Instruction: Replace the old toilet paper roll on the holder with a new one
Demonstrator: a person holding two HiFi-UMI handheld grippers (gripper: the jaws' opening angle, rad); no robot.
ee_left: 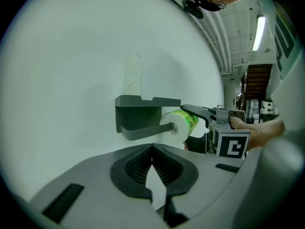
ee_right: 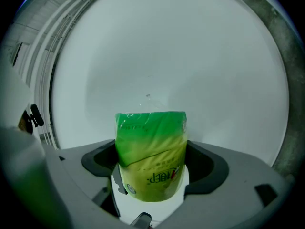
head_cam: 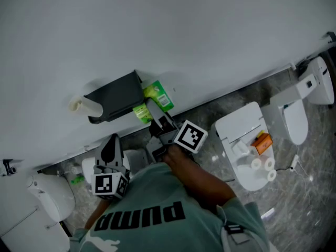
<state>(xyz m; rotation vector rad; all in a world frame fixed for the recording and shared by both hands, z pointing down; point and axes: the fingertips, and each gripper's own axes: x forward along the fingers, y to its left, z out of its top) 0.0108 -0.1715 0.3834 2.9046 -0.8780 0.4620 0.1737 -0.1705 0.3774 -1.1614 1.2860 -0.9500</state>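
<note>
Head view — one green roll [head_cam: 158, 96]

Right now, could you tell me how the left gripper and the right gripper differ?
The left gripper has its jaws together on nothing; the right gripper clamps the green-wrapped roll. The right gripper has its roll at the open end of the holder, while the left gripper sits apart from the holder, touching nothing. Both face the white wall.

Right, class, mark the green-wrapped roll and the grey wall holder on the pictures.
green-wrapped roll [ee_right: 151, 151]: right gripper view, on the front of its green wrapper.
grey wall holder [ee_left: 143, 100]: left gripper view, on the front edge of its top shelf.
</note>
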